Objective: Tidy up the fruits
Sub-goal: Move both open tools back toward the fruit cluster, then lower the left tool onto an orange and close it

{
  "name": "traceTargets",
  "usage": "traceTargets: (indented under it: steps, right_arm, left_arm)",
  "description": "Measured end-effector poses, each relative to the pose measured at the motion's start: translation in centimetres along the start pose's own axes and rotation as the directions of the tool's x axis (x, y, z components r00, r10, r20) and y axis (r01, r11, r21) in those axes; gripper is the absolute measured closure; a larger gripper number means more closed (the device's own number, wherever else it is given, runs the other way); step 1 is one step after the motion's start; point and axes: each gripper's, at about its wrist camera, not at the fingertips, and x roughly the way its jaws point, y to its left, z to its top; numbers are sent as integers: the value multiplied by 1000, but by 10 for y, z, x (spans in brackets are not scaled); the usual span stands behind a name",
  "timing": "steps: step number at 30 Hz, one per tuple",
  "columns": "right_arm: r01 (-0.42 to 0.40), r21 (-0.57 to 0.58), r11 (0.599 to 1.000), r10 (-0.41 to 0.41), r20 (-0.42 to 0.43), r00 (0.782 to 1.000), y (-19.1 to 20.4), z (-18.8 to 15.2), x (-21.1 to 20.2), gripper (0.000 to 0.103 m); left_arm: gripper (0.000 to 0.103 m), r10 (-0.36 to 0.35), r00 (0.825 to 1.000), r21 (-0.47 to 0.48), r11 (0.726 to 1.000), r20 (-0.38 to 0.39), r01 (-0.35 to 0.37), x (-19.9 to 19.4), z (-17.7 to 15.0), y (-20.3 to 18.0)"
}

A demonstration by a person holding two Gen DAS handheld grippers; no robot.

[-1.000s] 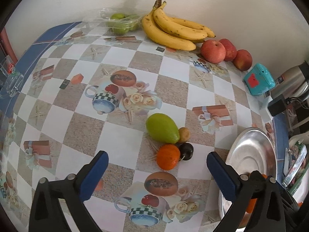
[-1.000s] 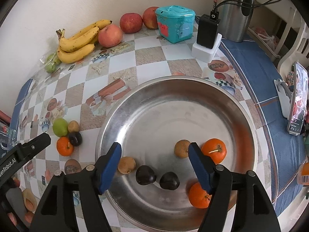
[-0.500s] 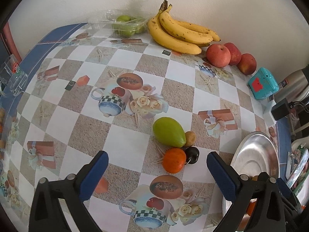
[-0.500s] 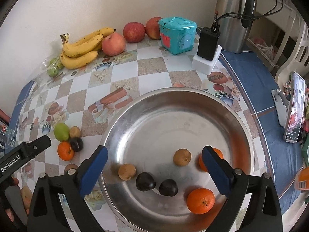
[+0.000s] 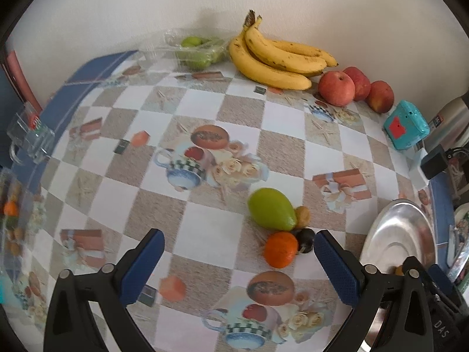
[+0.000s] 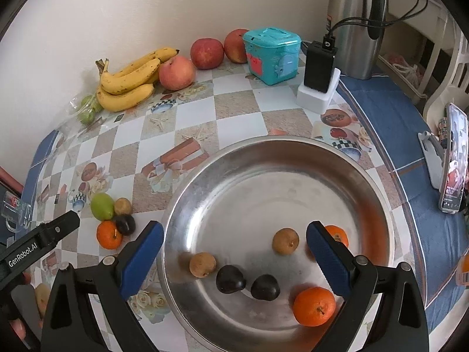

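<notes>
A green mango (image 5: 271,209), a small brown fruit (image 5: 302,216), a dark plum (image 5: 305,238) and an orange (image 5: 280,249) lie clustered on the checkered tablecloth. My left gripper (image 5: 239,259) is open and empty, above and just left of this cluster. A steel bowl (image 6: 366,176) holds two oranges (image 6: 314,305), two brown fruits (image 6: 202,264) and two dark plums (image 6: 230,279). My right gripper (image 6: 234,256) is open and empty above the bowl's near side. The cluster also shows in the right wrist view (image 6: 109,235).
Bananas (image 5: 275,58), three apples (image 5: 336,88) and bagged green fruit (image 5: 196,51) line the back wall. A teal box (image 6: 271,54), charger (image 6: 319,70) and steel flask (image 6: 356,23) stand at the back right. A phone on a stand (image 6: 453,158) is at the right. A glass mug (image 5: 32,138) is at the left edge.
My left gripper has drifted left, so the fruit cluster now sits nearer its right finger. My right gripper opened wide and rose above the bowl.
</notes>
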Motion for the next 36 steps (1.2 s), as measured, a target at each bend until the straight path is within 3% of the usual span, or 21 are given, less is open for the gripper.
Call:
traceTargets:
  steps: [8, 17, 25, 36]
  right_arm:
    - [-40, -55, 998, 41, 4, 999, 21, -1, 2, 5]
    - [-106, -158, 982, 105, -17, 994, 62, -9, 6, 5]
    - [-155, -243, 958, 154, -23, 988, 94, -14, 9, 5]
    - [-182, -219, 959, 176, -48, 983, 104, -14, 25, 5]
  left_arm:
    - [0, 87, 996, 7, 996, 38, -87, -7, 8, 26]
    - [0, 124, 992, -63, 991, 34, -122, -7, 14, 63]
    - [0, 93, 996, -86, 992, 10, -92, -3, 15, 72]
    - [0, 0, 998, -135, 991, -65, -9, 22, 13, 69]
